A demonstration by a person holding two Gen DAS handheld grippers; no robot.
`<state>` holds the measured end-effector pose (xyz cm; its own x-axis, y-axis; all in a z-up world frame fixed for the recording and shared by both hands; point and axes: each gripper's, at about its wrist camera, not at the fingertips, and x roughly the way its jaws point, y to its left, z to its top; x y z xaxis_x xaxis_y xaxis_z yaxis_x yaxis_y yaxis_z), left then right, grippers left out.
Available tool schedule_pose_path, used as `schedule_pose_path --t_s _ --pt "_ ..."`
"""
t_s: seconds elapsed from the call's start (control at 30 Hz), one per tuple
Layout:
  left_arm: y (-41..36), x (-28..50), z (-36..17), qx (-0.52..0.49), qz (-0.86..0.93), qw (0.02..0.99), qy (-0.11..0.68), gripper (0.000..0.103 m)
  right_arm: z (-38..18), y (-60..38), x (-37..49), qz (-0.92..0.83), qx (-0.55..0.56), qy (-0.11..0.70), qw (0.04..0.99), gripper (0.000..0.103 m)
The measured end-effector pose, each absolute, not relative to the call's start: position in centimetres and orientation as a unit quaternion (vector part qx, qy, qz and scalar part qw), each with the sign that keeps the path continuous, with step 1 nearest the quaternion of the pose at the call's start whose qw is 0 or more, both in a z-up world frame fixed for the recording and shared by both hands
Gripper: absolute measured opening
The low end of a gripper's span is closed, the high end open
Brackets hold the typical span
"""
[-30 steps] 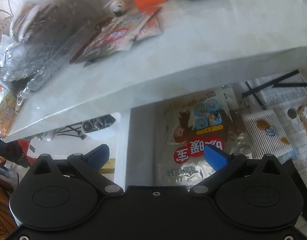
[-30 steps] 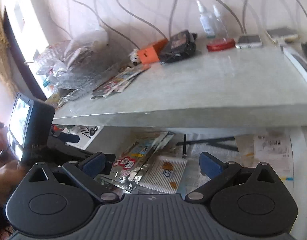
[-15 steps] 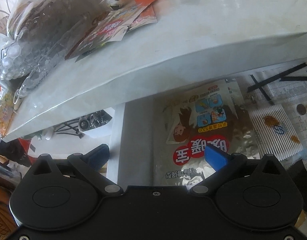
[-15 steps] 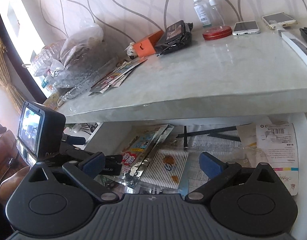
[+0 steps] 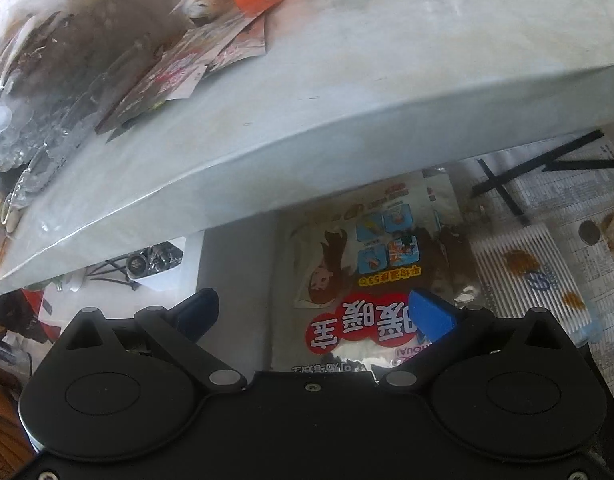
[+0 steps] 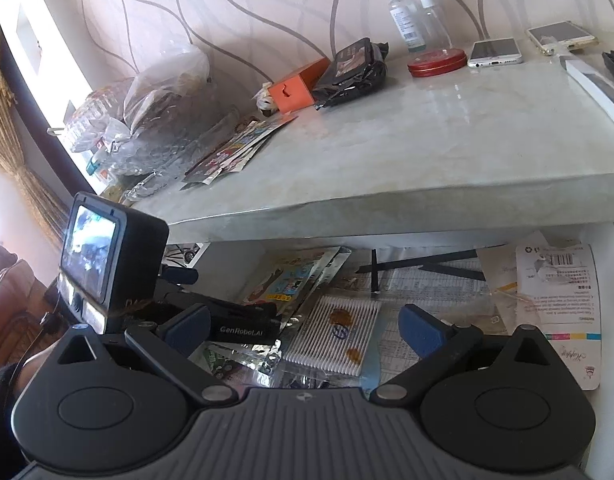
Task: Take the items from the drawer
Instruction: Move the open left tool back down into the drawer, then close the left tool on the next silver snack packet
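Silver foil packet (image 5: pixel 371 276) printed with a cartoon girl and red lettering lies flat in the open drawer (image 6: pixel 435 280) under the table's (image 5: pixel 347 92) front edge. Left gripper (image 5: pixel 313 310) hovers over it, fingers wide apart, empty; right gripper (image 6: pixel 303 326) likewise spread, holding nothing.

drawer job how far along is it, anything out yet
Done: the drawer is open, and similar foil packets already lie on the tabletop. In hand: nothing; the left tool hangs open above the hand-warmer packet, and the right tool is open too. Left: that packet and the cotton swab pack.
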<state>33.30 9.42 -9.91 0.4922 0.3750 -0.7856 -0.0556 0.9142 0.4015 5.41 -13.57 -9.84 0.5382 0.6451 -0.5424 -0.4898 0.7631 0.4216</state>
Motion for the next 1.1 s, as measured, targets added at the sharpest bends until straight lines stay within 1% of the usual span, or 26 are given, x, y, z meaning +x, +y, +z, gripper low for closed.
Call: schedule_pose_path --t_s 0.37,0.5,0.63,0.73,0.93,1.0,1.03,1.07,1.1 --pt "9.4 33.3 -9.8 0.172 0.115 0.850 0.484 0.103 -9.6 -13.6 5.0 0.338 0.105 0.339 0.872 0.103" --pt "9.2 32.6 -9.7 0.156 0.060 0.858 0.486 0.103 -9.6 -13.5 5.0 0.340 0.105 0.339 0.871 0.103" --pt "8.7 32.4 -9.8 0.165 0.049 0.857 0.486 0.103 -9.5 -13.4 4.9 0.339 0.103 0.339 0.872 0.103" --pt "9.3 32.6 -9.8 0.149 0.055 0.857 0.490 0.103 -9.5 -13.4 4.8 0.338 0.102 0.337 0.873 0.103" --pt "11.6 33.0 -9.9 0.086 0.059 0.855 0.508 0.102 -9.4 -13.4 4.6 0.339 0.100 0.332 0.874 0.103" --pt "11.8 32.9 -9.9 0.070 0.041 0.856 0.511 0.098 -9.4 -13.4 4.6 0.339 0.100 0.332 0.874 0.103" --pt "11.7 32.9 -9.9 0.066 0.027 0.855 0.513 0.097 -9.4 -13.5 4.7 0.341 0.099 0.333 0.874 0.103" --pt "11.5 32.8 -9.9 0.068 0.019 0.855 0.514 0.097 -9.4 -13.6 4.9 0.343 0.098 0.334 0.872 0.103" --pt "11.1 32.7 -9.9 0.080 0.021 0.855 0.512 0.100 -9.4 -13.6 4.9 0.344 0.098 0.334 0.872 0.103"
